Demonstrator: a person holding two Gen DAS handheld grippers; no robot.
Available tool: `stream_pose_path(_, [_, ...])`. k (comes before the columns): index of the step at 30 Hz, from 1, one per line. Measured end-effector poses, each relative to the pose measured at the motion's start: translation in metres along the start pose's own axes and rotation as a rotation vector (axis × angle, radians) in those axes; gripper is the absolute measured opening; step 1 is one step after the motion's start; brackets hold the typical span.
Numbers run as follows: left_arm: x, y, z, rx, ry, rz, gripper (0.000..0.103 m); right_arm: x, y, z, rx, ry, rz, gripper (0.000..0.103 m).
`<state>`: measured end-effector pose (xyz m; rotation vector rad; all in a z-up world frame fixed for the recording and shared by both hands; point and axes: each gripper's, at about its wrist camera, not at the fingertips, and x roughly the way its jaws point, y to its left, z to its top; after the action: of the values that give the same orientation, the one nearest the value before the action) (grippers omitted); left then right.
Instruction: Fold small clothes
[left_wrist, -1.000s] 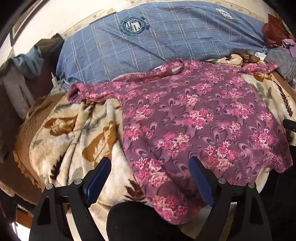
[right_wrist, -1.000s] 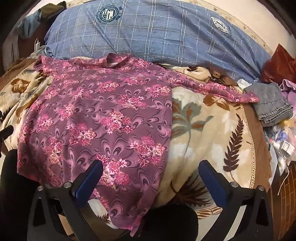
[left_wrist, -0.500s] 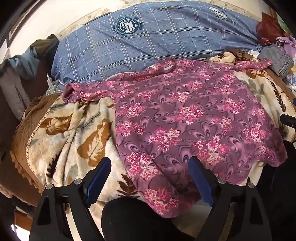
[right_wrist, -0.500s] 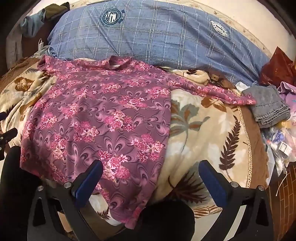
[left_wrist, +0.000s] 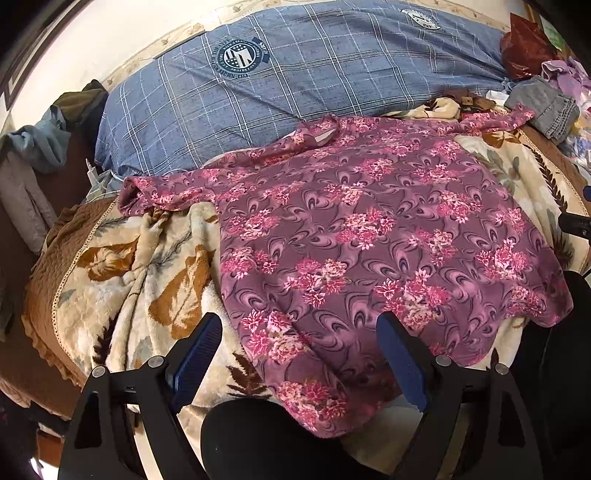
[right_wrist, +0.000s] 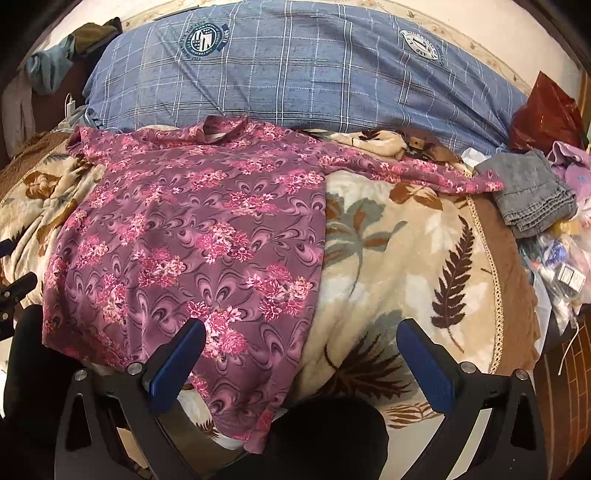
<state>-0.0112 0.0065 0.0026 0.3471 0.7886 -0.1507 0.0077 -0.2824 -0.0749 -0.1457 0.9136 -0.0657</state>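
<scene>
A purple top with pink flowers (left_wrist: 369, 236) lies spread flat on a leaf-patterned blanket (left_wrist: 122, 273), collar toward the blue pillow, both sleeves stretched out sideways. Its hem hangs over the bed's near edge. My left gripper (left_wrist: 299, 354) hovers open above the hem's left part, nothing between its blue pads. In the right wrist view the same top (right_wrist: 192, 236) fills the left half, and my right gripper (right_wrist: 303, 354) stands open above the top's right side edge and the bare blanket (right_wrist: 406, 258).
A long blue checked pillow (right_wrist: 295, 70) lies across the back. Folded grey cloth (right_wrist: 532, 192), a red bag (right_wrist: 543, 110) and small clutter sit at the right edge. Clothes hang at the far left (left_wrist: 37, 147). A person's dark knee (left_wrist: 258, 439) is below the grippers.
Both grippers have drawn back and up from the bed, so more of the top and pillow shows. The top itself lies as before.
</scene>
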Motion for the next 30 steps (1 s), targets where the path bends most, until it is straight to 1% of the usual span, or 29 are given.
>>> stream_pose_path(5, [0.002,0.001,0.009,-0.008,-0.003,0.005,0.086,0.006,-0.004,-0.001,0.028,0.019,0.016,0.103])
stream_pose_path(11, [0.004,0.002,0.014,-0.021,-0.012,-0.008,0.086,0.003,-0.008,-0.002,0.053,0.015,0.028,0.103])
stream_pose_path(15, [0.010,0.003,0.013,-0.030,0.006,-0.026,0.086,0.003,-0.011,-0.003,0.049,0.015,0.004,0.103])
stream_pose_path(20, [0.017,0.005,0.017,-0.045,0.024,-0.040,0.086,0.005,-0.016,-0.001,0.077,0.015,0.014,0.103])
stream_pose_path(30, [0.029,0.004,0.020,-0.056,0.043,-0.050,0.086,0.015,-0.013,0.001,0.070,0.034,0.013,0.103])
